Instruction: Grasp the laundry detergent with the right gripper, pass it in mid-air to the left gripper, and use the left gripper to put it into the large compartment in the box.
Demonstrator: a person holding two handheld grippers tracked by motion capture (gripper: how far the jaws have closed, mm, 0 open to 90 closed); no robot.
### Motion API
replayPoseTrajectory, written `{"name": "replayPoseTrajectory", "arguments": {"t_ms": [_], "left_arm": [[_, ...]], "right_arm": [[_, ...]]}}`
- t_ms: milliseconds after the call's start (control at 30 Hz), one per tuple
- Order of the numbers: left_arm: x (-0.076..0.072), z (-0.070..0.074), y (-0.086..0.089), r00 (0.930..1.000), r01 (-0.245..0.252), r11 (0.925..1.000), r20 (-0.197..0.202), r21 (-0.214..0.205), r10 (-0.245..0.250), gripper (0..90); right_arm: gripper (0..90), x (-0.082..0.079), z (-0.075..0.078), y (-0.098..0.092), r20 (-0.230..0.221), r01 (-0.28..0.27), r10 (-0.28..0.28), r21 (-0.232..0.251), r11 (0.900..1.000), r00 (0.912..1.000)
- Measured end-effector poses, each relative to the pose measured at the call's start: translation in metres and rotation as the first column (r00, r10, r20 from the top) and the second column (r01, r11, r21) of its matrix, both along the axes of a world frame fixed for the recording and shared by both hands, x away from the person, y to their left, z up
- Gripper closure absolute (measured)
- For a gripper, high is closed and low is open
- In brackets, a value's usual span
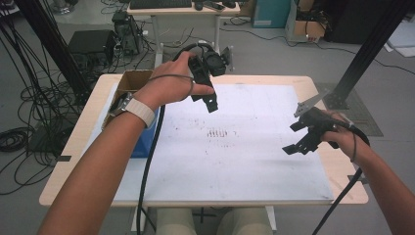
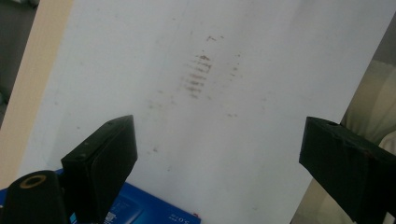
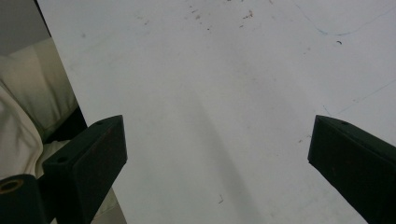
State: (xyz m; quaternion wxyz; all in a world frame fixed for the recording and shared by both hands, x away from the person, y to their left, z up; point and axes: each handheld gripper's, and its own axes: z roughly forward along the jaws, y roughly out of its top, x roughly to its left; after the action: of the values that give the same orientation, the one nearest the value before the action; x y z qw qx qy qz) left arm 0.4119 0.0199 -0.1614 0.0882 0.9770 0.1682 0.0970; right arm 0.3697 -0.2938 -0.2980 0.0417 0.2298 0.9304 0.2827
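My left gripper [image 1: 209, 101] hangs above the far left part of the white sheet [image 1: 244, 147], held in a hand that wears a pale wristband. Its jaws stand wide apart in the left gripper view [image 2: 219, 149], with nothing between them, over brown smudge marks [image 2: 198, 74] on the sheet. My right gripper [image 1: 298, 146] hovers low over the sheet's right side. In the right gripper view [image 3: 217, 149] its jaws are also wide open, with bare sheet [image 3: 224, 93] between them.
A blue box [image 1: 144, 142] lies at the sheet's left edge under my left forearm; its corner shows as the blue box [image 2: 144, 210] below the left jaws. An open cardboard box [image 1: 131, 82] sits at the table's far left corner. Cables trail from both grippers.
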Motion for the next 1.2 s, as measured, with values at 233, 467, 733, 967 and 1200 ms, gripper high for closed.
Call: {"name": "replayPoseTrajectory", "arguments": {"t_ms": [233, 467, 733, 967, 1200], "left_arm": [[-0.0017, -0.0006, -0.0001, 1.0000, 0.007, 0.9999, 0.006, -0.009, -0.007, 11.5], [-0.0028, -0.0007, 0.0015, 1.0000, 0.003, 1.0000, 0.003, -0.001, -0.003, 11.5], [-0.0033, -0.0033, 0.0051, 1.0000, -0.001, 0.9999, 0.003, -0.014, 0.001, 11.5], [-0.0021, -0.0040, 0.0050, 1.0000, 0.001, 0.9999, 0.001, -0.011, -0.001, 11.6], [-0.0006, -0.0053, 0.0038, 1.0000, 0.000, 0.9999, -0.003, -0.011, 0.000, 11.7]], "right_arm": [[4.7, -0.0012, 0.0006, 0.0003, 0.005, -0.008, 0.008, 0.000, 1.0000, 1.0000], [4.7, -0.0021, 0.0013, 0.0018, 0.006, -0.004, 0.004, -0.001, 1.0000, 1.0000], [4.7, -0.0015, -0.0003, 0.0047, 0.002, -0.011, 0.011, -0.004, 0.9999, 0.9999], [4.7, -0.0013, -0.0005, 0.0050, 0.002, -0.008, 0.008, -0.001, 1.0000, 1.0000], [4.7, -0.0002, -0.0021, 0.0041, 0.003, -0.014, 0.014, 0.001, 0.9999, 0.9999]]}}
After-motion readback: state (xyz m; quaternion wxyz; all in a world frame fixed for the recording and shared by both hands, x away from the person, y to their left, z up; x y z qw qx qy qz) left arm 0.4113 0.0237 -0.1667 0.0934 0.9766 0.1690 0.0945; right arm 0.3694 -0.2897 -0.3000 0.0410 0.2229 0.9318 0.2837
